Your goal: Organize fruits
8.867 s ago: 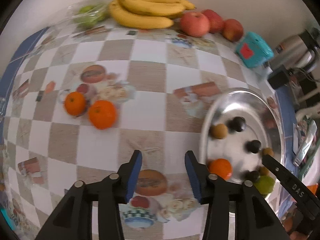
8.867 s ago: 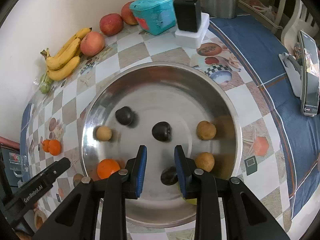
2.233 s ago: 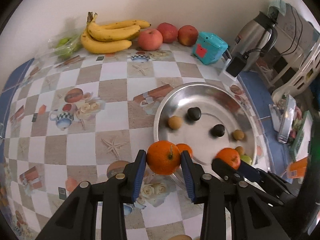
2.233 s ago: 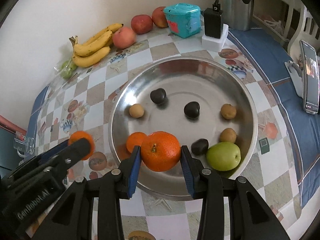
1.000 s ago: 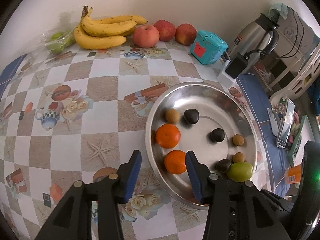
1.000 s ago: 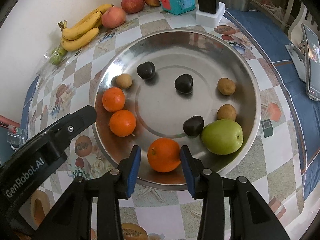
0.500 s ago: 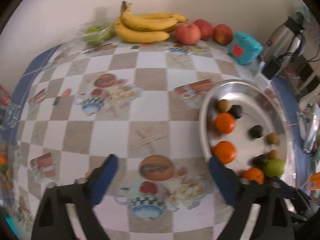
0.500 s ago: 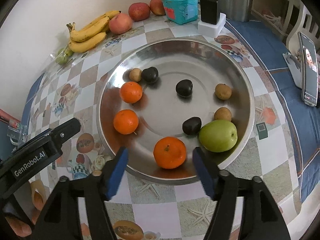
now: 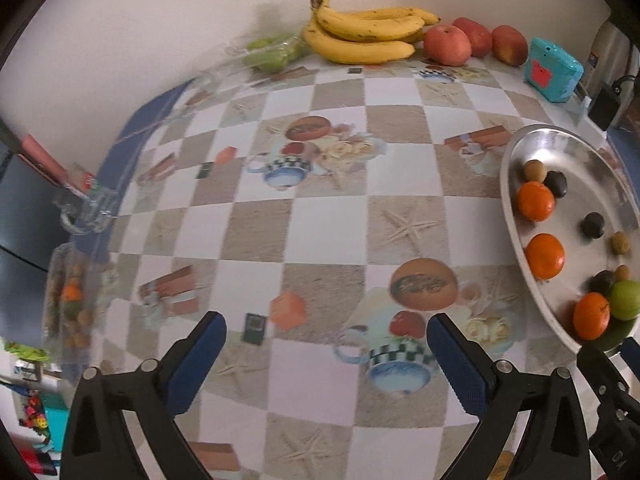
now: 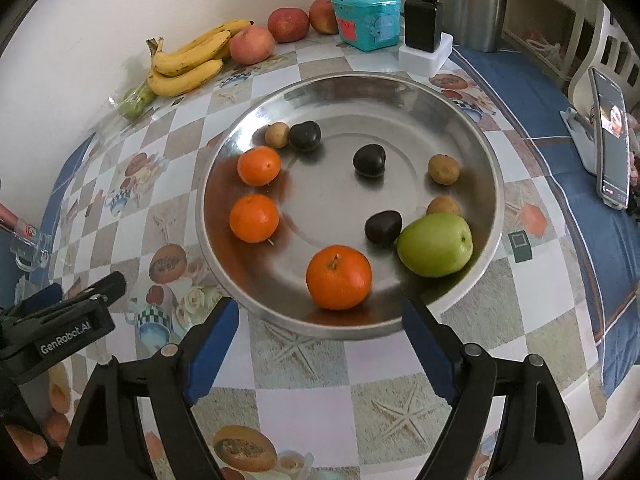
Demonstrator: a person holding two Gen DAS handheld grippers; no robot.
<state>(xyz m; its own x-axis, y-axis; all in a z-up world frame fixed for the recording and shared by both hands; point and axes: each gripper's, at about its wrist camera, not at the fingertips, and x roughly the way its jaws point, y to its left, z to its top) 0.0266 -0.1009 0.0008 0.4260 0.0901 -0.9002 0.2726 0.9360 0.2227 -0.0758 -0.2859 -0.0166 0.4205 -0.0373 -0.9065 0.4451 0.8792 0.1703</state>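
- Two grippers, both with jaws spread and nothing between the pads. The left gripper [image 9: 326, 360] hangs over bare checkered tablecloth [image 9: 328, 220] at the bottom of its view. Its jaws have just been opening wide.
- At the left edge of the left wrist view a clear bag [image 9: 70, 296] shows small round things, too blurred to name.
- Along the top, against the wall, lie a banana bunch [image 10: 188, 64] and red apples [image 10: 288, 24], then a teal box [image 10: 368, 20].
- The steel tray [image 10: 490, 200] fills the middle of the right wrist view. Three oranges sit in it: two on its left side [image 10: 259, 165] [image 10: 254, 218], one at the lower middle [image 10: 339, 277].
- To the right of that orange lies a green apple [image 10: 435, 245], touching a dark fruit [image 10: 383, 227].
- The right gripper [image 10: 320, 344] stands at the bottom of its view just below the tray's near rim. Its jaws have just been opening and the nearest orange lies free beyond them.
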